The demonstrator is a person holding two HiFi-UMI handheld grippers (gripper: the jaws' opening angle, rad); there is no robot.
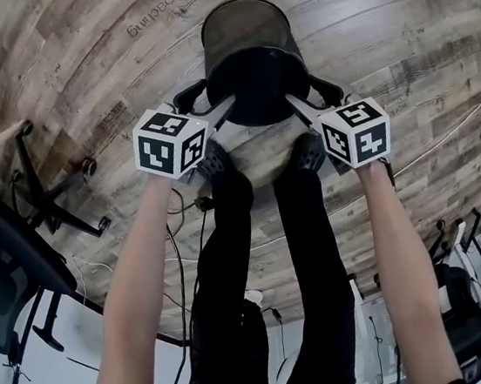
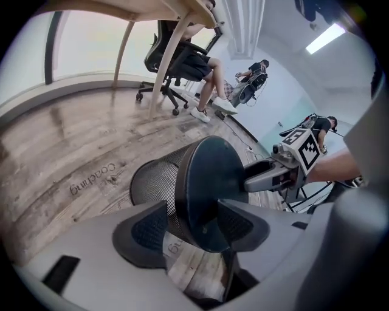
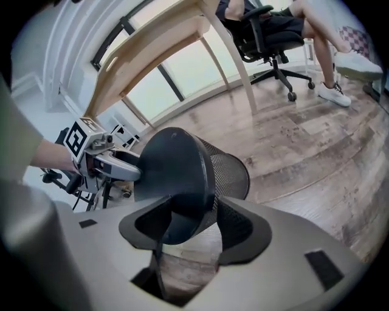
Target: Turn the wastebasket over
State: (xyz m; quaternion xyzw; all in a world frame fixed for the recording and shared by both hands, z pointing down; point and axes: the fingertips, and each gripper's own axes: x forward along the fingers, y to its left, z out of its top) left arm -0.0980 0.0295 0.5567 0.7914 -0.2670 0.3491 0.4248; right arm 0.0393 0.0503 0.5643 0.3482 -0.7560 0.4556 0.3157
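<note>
Over bare wood floor, the basket is lying tipped, base facing the person's shoes. The left gripper and right gripper are each pinching its base rim, jaws part-open, 1 pad on mesh, 1 on the base. Floor is lying open beyond; a chair base is crowding the left. Only the gripper views are showing a desk leg and a seated person.

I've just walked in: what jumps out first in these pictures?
A black mesh wastebasket, tipped with its solid base toward the head camera, over the plank floor. The left gripper and right gripper clamp that base's rim from either side.
</note>
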